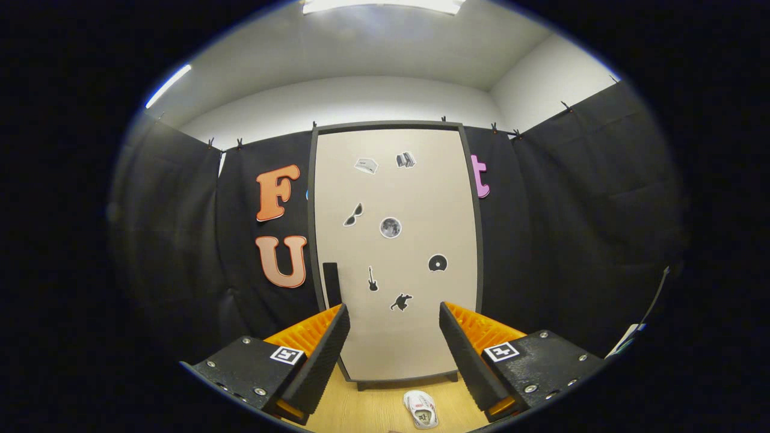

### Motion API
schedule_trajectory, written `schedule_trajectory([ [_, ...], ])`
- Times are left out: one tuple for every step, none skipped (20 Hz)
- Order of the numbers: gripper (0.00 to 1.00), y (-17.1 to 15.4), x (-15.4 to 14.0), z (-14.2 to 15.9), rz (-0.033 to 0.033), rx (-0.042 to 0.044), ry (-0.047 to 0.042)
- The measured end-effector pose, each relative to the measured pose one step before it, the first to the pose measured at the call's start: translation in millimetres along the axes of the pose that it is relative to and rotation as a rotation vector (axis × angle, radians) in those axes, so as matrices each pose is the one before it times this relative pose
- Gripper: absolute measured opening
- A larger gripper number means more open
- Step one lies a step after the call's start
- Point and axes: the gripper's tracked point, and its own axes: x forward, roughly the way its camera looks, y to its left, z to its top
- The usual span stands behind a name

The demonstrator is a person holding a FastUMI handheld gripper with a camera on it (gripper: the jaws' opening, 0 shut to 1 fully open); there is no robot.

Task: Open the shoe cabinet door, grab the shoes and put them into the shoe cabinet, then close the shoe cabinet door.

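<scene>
The shoe cabinet (394, 198) stands upright straight ahead, tall and beige with a dark frame. Its door is shut and carries several small stickers. A dark vertical handle (331, 284) sits low on the door's left side, just above my left finger. A small white shoe (421, 409) lies on the wooden floor (367, 409) in front of the cabinet, between my fingers and nearer the right one. My gripper (394, 316) is open, well short of the door, with nothing between its fingers.
Black cloth walls close the booth to the left and right of the cabinet. A white object (628, 337) leans at the far right by the cloth. The cabinet rests on short dark feet.
</scene>
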Motion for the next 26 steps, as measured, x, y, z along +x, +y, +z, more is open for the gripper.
schedule_trajectory([
  [0.94, 5.79, 4.49, -0.01, 0.00342, 0.00449, -0.00280],
  [0.94, 4.81, 5.94, -1.57, -0.00133, -0.00188, -0.00022],
  [0.93, 3.65, 7.06, -2.08, -0.00213, -0.00617, 0.00011],
  [0.93, 1.13, 6.87, -2.17, -0.00379, -0.00665, -0.00281],
  [0.93, 3.06, 7.27, -0.88, -0.00064, -0.00753, -0.00748],
  [0.93, 7.56, 6.29, -2.34, 0.00725, -0.00876, -0.00765],
  [0.94, 4.12, 7.54, -2.51, 0.00367, -0.00626, -0.00551],
  [0.93, 3.12, 8.74, -3.35, 0.00391, -0.00420, -0.00165],
  [0.93, 3.54, 9.49, -2.54, 0.00288, 0.00083, -0.00333],
  [0.94, 2.63, 7.72, -0.90, 0.00221, 0.00254, -0.00946],
  [0.93, 3.06, 9.26, -0.58, 0.00328, -0.00064, -0.00895],
  [0.93, 7.02, 8.92, -2.07, 0.01343, -0.00633, -0.00558],
  [0.93, 2.91, 8.07, -0.59, 0.00790, -0.01078, -0.01111],
  [0.93, 3.48, 8.70, 0.10, 0.00295, -0.00863, -0.01144],
  [0.93, 4.07, 8.80, -1.39, 0.00481, -0.00098, -0.00617],
  [0.93, 5.17, 7.66, -3.49, 0.00662, 0.00574, 0.00000],
  [0.92, 6.32, 6.49, -3.19, 0.01725, 0.01063, 0.00221],
  [0.92, 8.55, 7.07, -4.30, 0.02297, 0.00698, 0.00503],
  [0.92, 5.90, 7.14, -4.17, 0.01299, -0.00479, 0.00170],
  [0.92, 1.89, 6.56, -3.71, 0.00272, -0.01274, -0.00018],
  [0.92, 2.69, 7.99, -5.13, 0.00399, -0.00995, 0.00268],
  [0.90, 3.94, 6.65, -4.26, 0.00926, 0.00059, 0.00482],
  [0.89, 4.30, 6.76, -5.79, 0.01291, 0.00854, 0.00990],
  [0.87, 3.02, 5.52, -4.97, 0.01107, 0.01252, 0.00919],
  [0.86, 2.46, 7.35, -3.30, 0.00917, 0.01078, 0.00620],
  [0.83, 0.95, 5.32, -2.64, 0.00455, 0.00411, 0.00234],
])
